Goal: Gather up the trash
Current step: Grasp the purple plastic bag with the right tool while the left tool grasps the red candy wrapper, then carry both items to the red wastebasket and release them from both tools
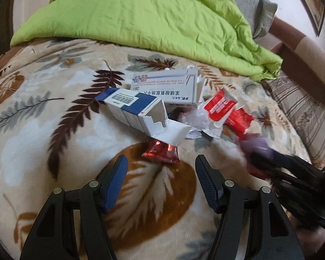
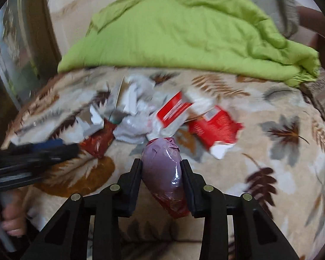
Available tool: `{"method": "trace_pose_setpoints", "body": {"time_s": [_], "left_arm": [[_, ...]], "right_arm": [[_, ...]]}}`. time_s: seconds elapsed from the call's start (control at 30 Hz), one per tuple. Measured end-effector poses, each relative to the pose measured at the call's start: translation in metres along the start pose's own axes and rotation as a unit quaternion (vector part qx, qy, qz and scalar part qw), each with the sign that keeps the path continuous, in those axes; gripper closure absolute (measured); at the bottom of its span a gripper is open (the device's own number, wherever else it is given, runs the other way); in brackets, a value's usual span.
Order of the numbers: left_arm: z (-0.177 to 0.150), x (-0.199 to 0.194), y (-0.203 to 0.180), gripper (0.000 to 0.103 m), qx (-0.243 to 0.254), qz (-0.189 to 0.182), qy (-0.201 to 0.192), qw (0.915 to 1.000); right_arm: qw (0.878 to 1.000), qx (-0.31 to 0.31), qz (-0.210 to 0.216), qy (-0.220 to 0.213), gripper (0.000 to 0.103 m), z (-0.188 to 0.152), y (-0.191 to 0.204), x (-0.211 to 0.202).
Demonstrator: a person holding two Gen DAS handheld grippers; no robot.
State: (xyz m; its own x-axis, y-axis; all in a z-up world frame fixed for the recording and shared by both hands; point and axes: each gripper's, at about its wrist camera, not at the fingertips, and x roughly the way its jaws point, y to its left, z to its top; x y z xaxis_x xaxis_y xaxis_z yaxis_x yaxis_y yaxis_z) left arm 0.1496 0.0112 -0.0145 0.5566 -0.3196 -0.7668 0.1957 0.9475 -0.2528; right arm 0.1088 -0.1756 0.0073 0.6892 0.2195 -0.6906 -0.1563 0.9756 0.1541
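Observation:
A heap of trash lies on a leaf-patterned blanket. It holds a blue-and-white carton with its end torn open, a white medicine box, red torn packets and a shiny red foil wrapper. My left gripper is open just short of the foil wrapper. My right gripper is shut on a purple wrapper, held above the blanket in front of the heap. In the left wrist view the purple wrapper and right gripper show blurred at the right.
A crumpled green quilt covers the far part of the bed. A grey pillow and a brown bed frame lie at the right, with a striped sheet along the edge. A hand holds the left gripper's handle.

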Motion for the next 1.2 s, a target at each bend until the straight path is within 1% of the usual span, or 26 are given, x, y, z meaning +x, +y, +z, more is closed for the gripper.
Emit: {"method": "trace_pose_setpoints", "body": {"time_s": [0.03, 0.07, 0.17, 0.2, 0.23, 0.27, 0.3, 0.37, 0.53, 0.67, 0.77, 0.9, 1.07, 1.13, 1.2], "left_arm": [[0.002, 0.007, -0.002, 0.043, 0.002, 0.003, 0.005, 1.0000], [0.003, 0.014, -0.004, 0.051, 0.003, 0.006, 0.009, 0.9999], [0.009, 0.033, -0.010, 0.054, 0.012, 0.020, 0.016, 0.9996], [0.011, 0.039, -0.012, 0.057, 0.017, 0.029, 0.017, 0.9993], [0.013, 0.047, -0.013, 0.063, 0.021, 0.039, 0.020, 0.9988], [0.013, 0.052, -0.014, 0.063, 0.024, 0.040, 0.022, 0.9987], [0.013, 0.054, -0.015, 0.065, 0.028, 0.047, 0.016, 0.9984], [0.012, 0.052, -0.016, 0.065, 0.032, 0.051, 0.012, 0.9981], [-0.005, 0.030, -0.015, 0.067, 0.019, 0.023, 0.020, 0.9994], [-0.030, -0.002, -0.023, 0.067, 0.024, 0.006, 0.007, 0.9997], [-0.051, -0.023, -0.035, 0.067, 0.040, 0.012, -0.007, 0.9991], [-0.070, -0.053, -0.045, 0.067, 0.049, 0.009, -0.031, 0.9983], [-0.087, -0.078, -0.053, 0.067, 0.067, 0.028, -0.055, 0.9958], [-0.091, -0.085, -0.054, 0.067, 0.067, 0.033, -0.065, 0.9951], [-0.092, -0.089, -0.054, 0.067, 0.065, 0.036, -0.072, 0.9946]], "right_arm": [[1.000, 0.007, 0.005, -0.004, 0.064, -0.001, -0.001, -0.004], [1.000, 0.015, 0.011, -0.007, 0.064, -0.002, -0.003, -0.008], [0.999, 0.019, 0.022, -0.017, 0.064, 0.000, -0.003, -0.012], [0.999, 0.019, 0.022, -0.017, 0.064, 0.001, -0.002, -0.010], [0.999, 0.018, 0.022, -0.015, 0.064, 0.002, -0.001, -0.007], [0.999, 0.018, 0.023, -0.013, 0.064, 0.002, 0.000, -0.005], [0.999, 0.017, 0.026, -0.009, 0.064, 0.003, 0.001, -0.002], [1.000, 0.015, 0.026, -0.009, 0.064, 0.002, 0.002, 0.000], [0.999, 0.018, 0.026, -0.019, 0.064, 0.001, 0.002, -0.005], [0.999, 0.017, 0.021, -0.035, 0.064, 0.000, 0.006, -0.014], [0.998, 0.026, 0.031, -0.040, 0.064, -0.005, 0.007, -0.022], [0.997, 0.042, 0.038, -0.056, 0.064, -0.016, 0.009, -0.043], [0.995, 0.052, 0.044, -0.080, 0.064, -0.032, 0.008, -0.073], [0.995, 0.049, 0.041, -0.078, 0.064, -0.040, 0.008, -0.077], [0.996, 0.052, 0.043, -0.065, 0.064, -0.051, 0.004, -0.076]]}}
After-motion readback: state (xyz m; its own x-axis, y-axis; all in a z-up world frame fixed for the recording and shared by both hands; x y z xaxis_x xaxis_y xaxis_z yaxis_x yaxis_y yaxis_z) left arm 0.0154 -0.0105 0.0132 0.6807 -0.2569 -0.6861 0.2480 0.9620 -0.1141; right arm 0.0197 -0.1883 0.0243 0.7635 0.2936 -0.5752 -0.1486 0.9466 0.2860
